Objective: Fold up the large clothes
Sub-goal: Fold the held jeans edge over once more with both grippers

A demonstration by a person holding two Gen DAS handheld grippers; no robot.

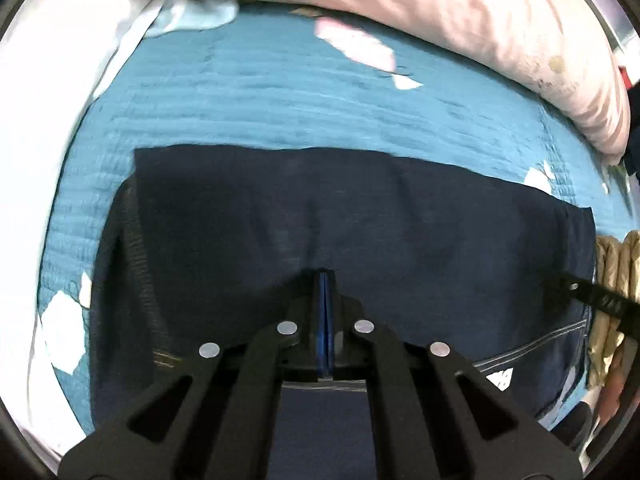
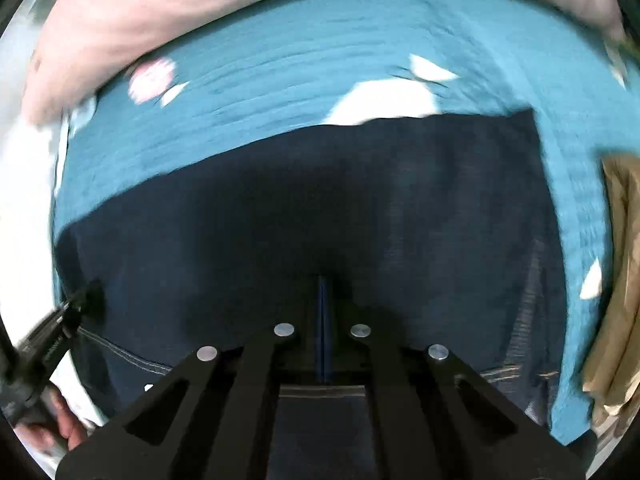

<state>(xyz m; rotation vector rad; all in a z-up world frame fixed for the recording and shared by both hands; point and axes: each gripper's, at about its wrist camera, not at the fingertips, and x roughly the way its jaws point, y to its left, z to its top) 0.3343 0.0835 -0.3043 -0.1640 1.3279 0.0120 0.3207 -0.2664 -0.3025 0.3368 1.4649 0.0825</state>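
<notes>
The garment [image 1: 340, 216] is spread flat on the bedspread [image 1: 280, 92], at the centre of both wrist views. In the left wrist view, a pillow [image 1: 440, 4] is seen behind it from 11 to 2 o'clock, a sheet [image 1: 36, 120] at 9 o'clock, and a quilted item [image 1: 616, 280] just beside the garment's edge at 3 o'clock. In the right wrist view the quilted item is found at 4 o'clock.

Probably a home bedroom: teal bedspread [image 1: 320, 92], pink pillow [image 1: 460, 16].
</notes>
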